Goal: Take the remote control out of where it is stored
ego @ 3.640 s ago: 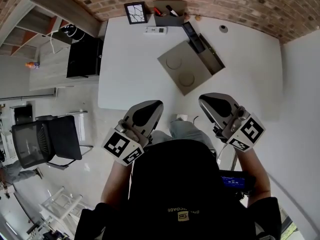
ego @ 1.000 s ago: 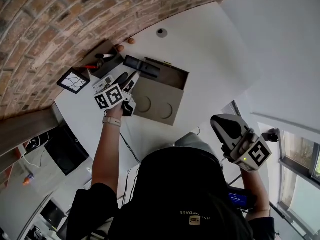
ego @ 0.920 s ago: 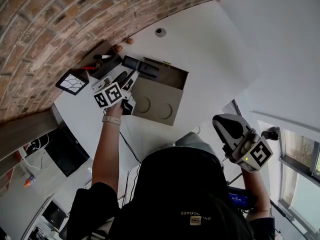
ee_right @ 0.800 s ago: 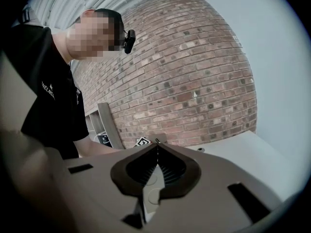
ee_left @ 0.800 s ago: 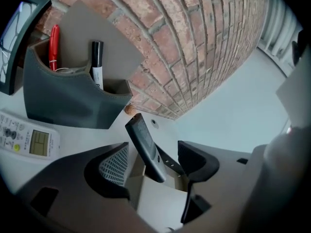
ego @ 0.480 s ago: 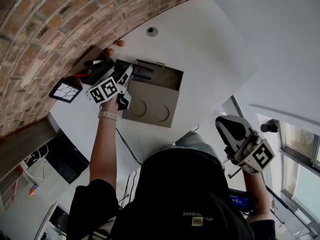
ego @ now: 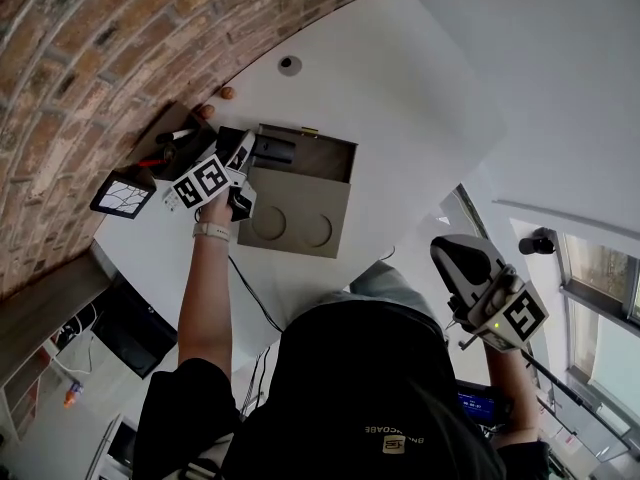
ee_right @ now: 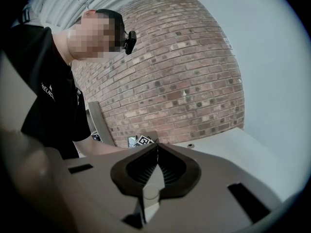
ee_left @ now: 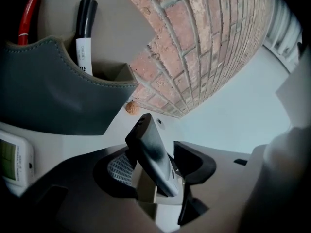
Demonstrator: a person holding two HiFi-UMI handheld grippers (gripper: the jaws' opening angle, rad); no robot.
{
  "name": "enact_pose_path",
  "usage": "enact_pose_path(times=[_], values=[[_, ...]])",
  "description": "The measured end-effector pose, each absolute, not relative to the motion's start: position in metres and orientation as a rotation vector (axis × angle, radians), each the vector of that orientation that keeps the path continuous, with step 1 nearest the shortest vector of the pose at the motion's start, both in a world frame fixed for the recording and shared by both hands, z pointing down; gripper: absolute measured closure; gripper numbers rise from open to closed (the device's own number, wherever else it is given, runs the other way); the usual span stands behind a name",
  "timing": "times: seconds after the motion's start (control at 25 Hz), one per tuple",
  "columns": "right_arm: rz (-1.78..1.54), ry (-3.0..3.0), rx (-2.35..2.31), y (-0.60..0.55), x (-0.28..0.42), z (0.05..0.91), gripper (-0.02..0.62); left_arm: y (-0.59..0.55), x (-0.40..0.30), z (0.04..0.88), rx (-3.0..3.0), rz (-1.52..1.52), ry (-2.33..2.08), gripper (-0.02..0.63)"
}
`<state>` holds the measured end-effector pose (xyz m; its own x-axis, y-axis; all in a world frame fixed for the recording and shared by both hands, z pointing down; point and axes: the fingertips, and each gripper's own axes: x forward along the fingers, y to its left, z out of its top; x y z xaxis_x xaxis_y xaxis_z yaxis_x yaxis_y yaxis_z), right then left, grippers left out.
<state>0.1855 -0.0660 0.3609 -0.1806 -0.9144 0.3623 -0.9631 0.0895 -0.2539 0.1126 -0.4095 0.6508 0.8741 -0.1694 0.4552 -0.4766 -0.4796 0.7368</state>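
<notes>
Black remote (ee_left: 154, 164) at box (ego: 300, 218) edge between left tool's (ee_left: 156, 169) closing pads (ee_left: 119, 171); right tool (ee_right: 155, 152) clamped empty.

The slim dark grey plastic remote control (ee_left: 151, 152) stands tilted in the open trough (ego: 305, 154) that runs along the far side of the flat, square taupe storage box (ego: 300, 208). The box's top carries two round recesses, and it lies on the white counter (ego: 400, 88). The remote's upper end leans out above the trough, between the fingers (ee_left: 195, 163) of the left gripper (ee_left: 155, 169). The fingers are closing around it, with a gap showing at one side.
</notes>
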Motion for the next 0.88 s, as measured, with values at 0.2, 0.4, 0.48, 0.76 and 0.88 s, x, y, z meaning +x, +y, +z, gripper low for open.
enact_pose_path(times=[0.2, 0.4, 0.48, 0.76, 0.88], values=[[0.672, -2.225, 1.955, -0.065, 0.187, 0.358, 0.589, -0.414, 0.114, 0.649, 2.069, 0.370, -0.493, 0.462], [0.660, -2.229, 1.962, -0.067, 0.184, 0.354, 0.589, -0.413, 0.114, 0.640, 2.078, 0.339, -0.474, 0.480], [0.655, -2.233, 1.968, -0.067, 0.183, 0.352, 0.589, -0.412, 0.113, 0.634, 2.086, 0.319, -0.469, 0.491], [0.624, -2.241, 1.978, -0.060, 0.182, 0.348, 0.589, -0.407, 0.113, 0.616, 2.133, 0.298, -0.463, 0.508], [0.607, -2.245, 1.984, -0.055, 0.181, 0.344, 0.589, -0.401, 0.114, 0.607, 2.158, 0.301, -0.457, 0.511]])
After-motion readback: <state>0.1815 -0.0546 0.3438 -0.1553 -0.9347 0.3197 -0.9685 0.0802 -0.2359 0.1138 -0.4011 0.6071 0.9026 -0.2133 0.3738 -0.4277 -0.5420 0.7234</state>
